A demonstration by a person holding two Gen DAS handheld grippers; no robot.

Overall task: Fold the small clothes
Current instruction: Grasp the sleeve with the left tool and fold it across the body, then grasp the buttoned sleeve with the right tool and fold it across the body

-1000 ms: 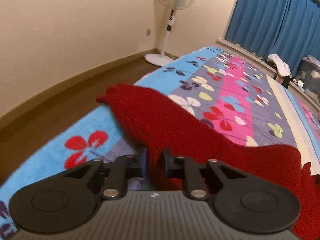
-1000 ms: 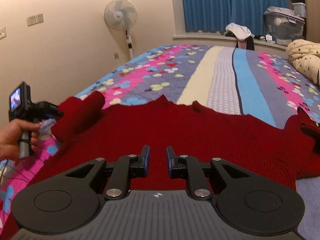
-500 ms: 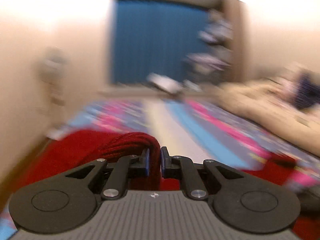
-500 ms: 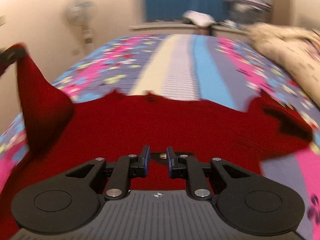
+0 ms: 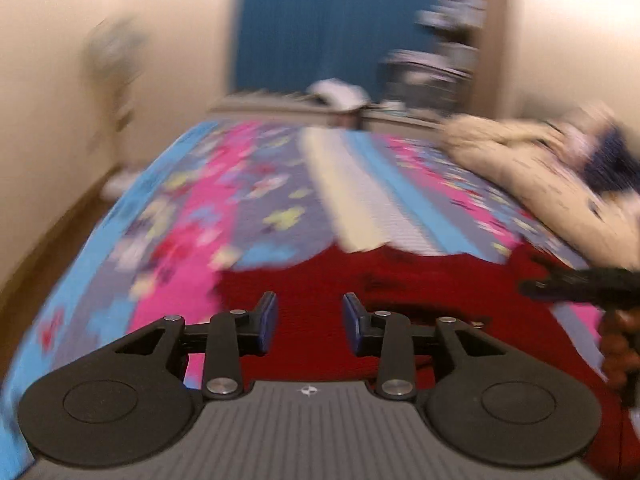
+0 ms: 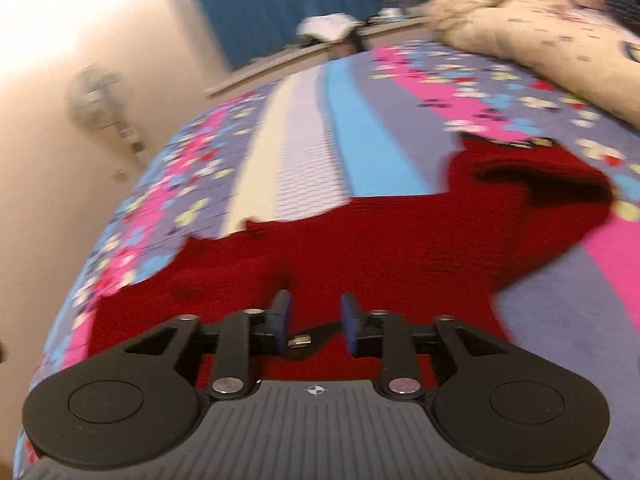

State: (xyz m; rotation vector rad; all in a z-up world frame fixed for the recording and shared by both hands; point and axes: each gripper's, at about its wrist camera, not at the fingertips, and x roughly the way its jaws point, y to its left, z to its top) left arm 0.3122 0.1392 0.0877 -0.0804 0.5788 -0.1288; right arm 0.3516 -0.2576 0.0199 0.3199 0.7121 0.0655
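Note:
A dark red knitted sweater (image 5: pixel 360 280) lies spread on the flowered bedspread (image 5: pixel 248 208). My left gripper (image 5: pixel 310 320) is open and empty just above the sweater's left part. In the right wrist view the sweater (image 6: pixel 360 248) stretches across the bed, with one sleeve (image 6: pixel 560 188) out at the right. My right gripper (image 6: pixel 315 316) is open over the sweater's near edge, with nothing between its jaws. The right gripper also shows at the right edge of the left wrist view (image 5: pixel 576 288), held by a hand. Both views are motion-blurred.
A beige quilt (image 5: pixel 540 172) is heaped on the bed's far right side. Blue curtains (image 5: pixel 332 24) hang behind a sill with a white cloth (image 5: pixel 340 94). A standing fan (image 6: pixel 100 100) is by the left wall. Wooden floor (image 5: pixel 44 256) runs along the bed's left edge.
My left gripper let go of the red sleeve it held and opened; the sleeve now lies folded over the sweater. My right gripper opened wider and tilted left.

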